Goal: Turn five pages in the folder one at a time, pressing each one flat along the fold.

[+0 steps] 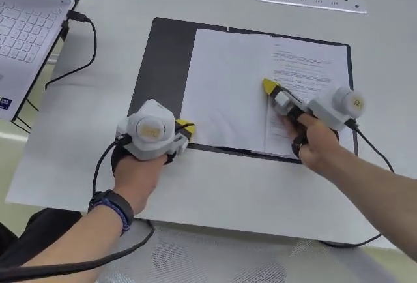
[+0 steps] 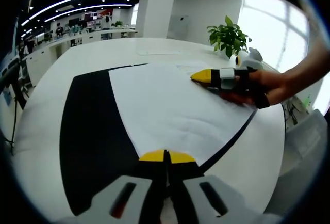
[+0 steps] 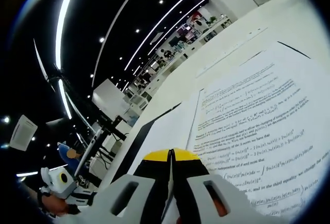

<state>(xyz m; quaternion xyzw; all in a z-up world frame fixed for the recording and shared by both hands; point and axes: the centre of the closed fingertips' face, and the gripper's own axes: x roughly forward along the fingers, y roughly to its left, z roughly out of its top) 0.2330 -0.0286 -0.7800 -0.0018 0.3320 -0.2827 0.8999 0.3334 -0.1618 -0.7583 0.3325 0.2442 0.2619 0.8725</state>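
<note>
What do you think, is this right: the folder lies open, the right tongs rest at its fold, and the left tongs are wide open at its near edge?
Not quite. The left tongs are shut, not wide open: the left gripper view shows their yellow tips meeting. The rest holds: the folder lies open, and the right tongs rest at its fold.

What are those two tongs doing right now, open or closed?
Left tongs: closed, nothing visibly held.
Right tongs: closed, nothing visibly held.

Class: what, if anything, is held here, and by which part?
Nothing. Both shut: left hand-held gripper rests at the page corner, right hand-held gripper presses the fold.
</note>
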